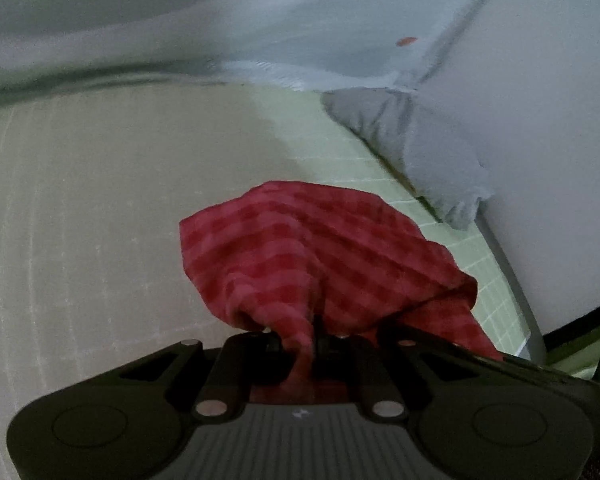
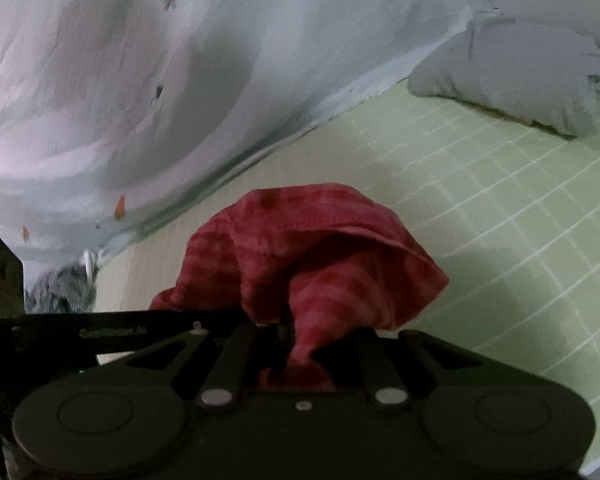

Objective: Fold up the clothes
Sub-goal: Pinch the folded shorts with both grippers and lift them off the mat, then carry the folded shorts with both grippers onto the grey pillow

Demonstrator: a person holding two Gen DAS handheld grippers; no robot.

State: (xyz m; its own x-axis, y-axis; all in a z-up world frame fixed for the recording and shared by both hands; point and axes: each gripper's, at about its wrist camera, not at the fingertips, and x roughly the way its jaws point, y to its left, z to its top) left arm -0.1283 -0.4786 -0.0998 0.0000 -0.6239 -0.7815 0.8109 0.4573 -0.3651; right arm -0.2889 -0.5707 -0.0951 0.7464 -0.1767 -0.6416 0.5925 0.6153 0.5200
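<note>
In the left wrist view the cloth (image 1: pixel 300 256) bunches directly ahead of the left gripper (image 1: pixel 316 340), over the bed (image 1: pixel 120 200). A pillow (image 1: pixel 420 148) lies behind it to the right, against the wall (image 1: pixel 540 140). In the right wrist view the quilt (image 2: pixel 140 100) lies behind and left of the cloth (image 2: pixel 312 256), the pillow (image 2: pixel 512 72) far right on the bed (image 2: pixel 500 208).

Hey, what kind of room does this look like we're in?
Most likely a bedroom: a bed with a green grid-patterned mattress cover, a grey pillow, and a pale blanket with small orange prints bunched along one side.
</note>
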